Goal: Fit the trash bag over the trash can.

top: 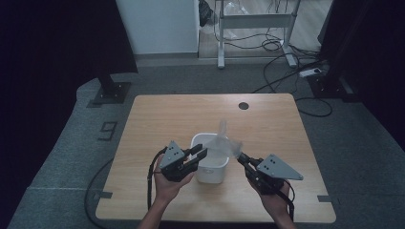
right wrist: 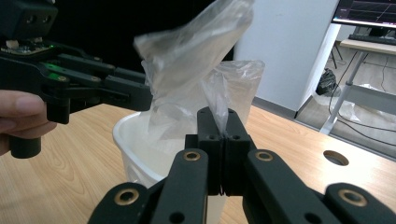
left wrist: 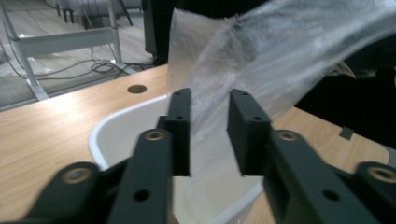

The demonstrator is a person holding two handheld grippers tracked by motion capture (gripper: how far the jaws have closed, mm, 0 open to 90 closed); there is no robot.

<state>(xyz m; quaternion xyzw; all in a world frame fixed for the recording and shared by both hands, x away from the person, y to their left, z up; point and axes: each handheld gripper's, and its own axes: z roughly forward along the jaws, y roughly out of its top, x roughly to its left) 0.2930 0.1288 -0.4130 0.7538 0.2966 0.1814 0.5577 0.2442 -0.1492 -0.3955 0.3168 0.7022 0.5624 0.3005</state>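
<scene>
A clear plastic bag (top: 223, 142) hangs over a white bin (top: 210, 174) at the middle of the wooden table (top: 157, 114). My right gripper (top: 240, 156) is shut on the bag's edge; in the right gripper view the film (right wrist: 196, 56) rises from between the closed jaws (right wrist: 223, 125) above the bin (right wrist: 133, 149). My left gripper (top: 202, 153) is open at the bin's left rim. In its own view the jaws (left wrist: 209, 133) stand apart with the bag (left wrist: 261, 60) in and behind the gap, over the bin (left wrist: 116, 126). I cannot tell whether they touch it.
A round cable hole (top: 244, 106) sits near the table's far edge. Cables (top: 286, 71) and a white desk frame (top: 255, 21) lie on the floor beyond. Dark curtains flank both sides. A hand (right wrist: 18, 116) holds the left gripper (right wrist: 98, 88).
</scene>
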